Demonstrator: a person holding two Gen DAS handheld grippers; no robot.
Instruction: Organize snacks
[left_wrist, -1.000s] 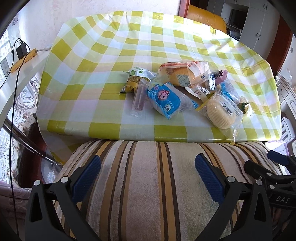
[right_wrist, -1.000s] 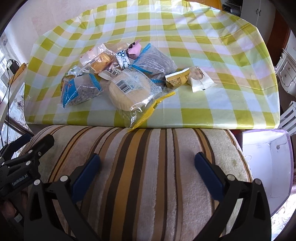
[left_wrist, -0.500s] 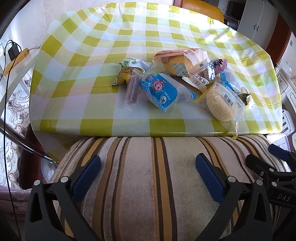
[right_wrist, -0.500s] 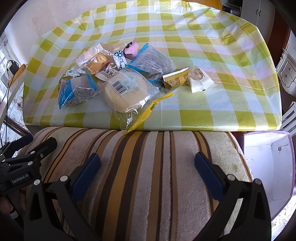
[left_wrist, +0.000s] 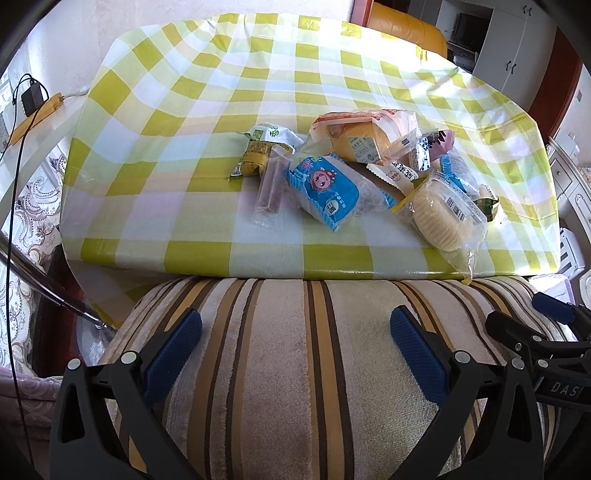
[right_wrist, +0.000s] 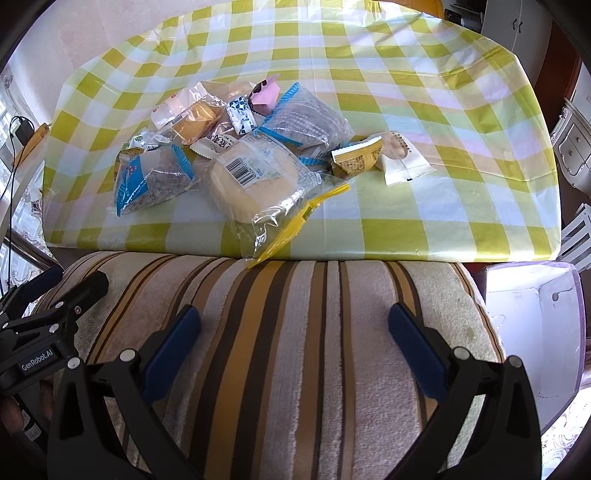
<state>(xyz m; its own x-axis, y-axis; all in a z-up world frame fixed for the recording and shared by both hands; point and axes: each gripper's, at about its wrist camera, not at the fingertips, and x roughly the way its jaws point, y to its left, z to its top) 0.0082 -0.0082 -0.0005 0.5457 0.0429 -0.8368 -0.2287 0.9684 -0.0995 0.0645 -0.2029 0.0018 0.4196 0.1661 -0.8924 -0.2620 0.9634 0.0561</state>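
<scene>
A pile of wrapped snacks lies on the yellow-checked table (left_wrist: 177, 199): a blue cartoon packet (left_wrist: 325, 190), a round pale cake in clear wrap (left_wrist: 439, 218) (right_wrist: 251, 181), a bread bag (left_wrist: 362, 138), a thin clear stick pack (left_wrist: 271, 181), a green-yellow packet (left_wrist: 258, 151). In the right wrist view a yellow packet (right_wrist: 356, 158) and a white packet (right_wrist: 402, 162) lie to the right. My left gripper (left_wrist: 295, 350) and right gripper (right_wrist: 295, 347) are both open and empty, held over a striped cushion (left_wrist: 314, 369), short of the table.
The striped cushion (right_wrist: 295, 350) stands between the grippers and the table's near edge. A white-and-lilac box (right_wrist: 532, 325) sits low at the right. A yellow power strip with a plug (left_wrist: 35, 107) lies at the left. White cabinets (left_wrist: 517, 48) stand behind.
Both grippers have pulled slightly back and the views shifted a little; the snacks have not moved and both grippers stay open.
</scene>
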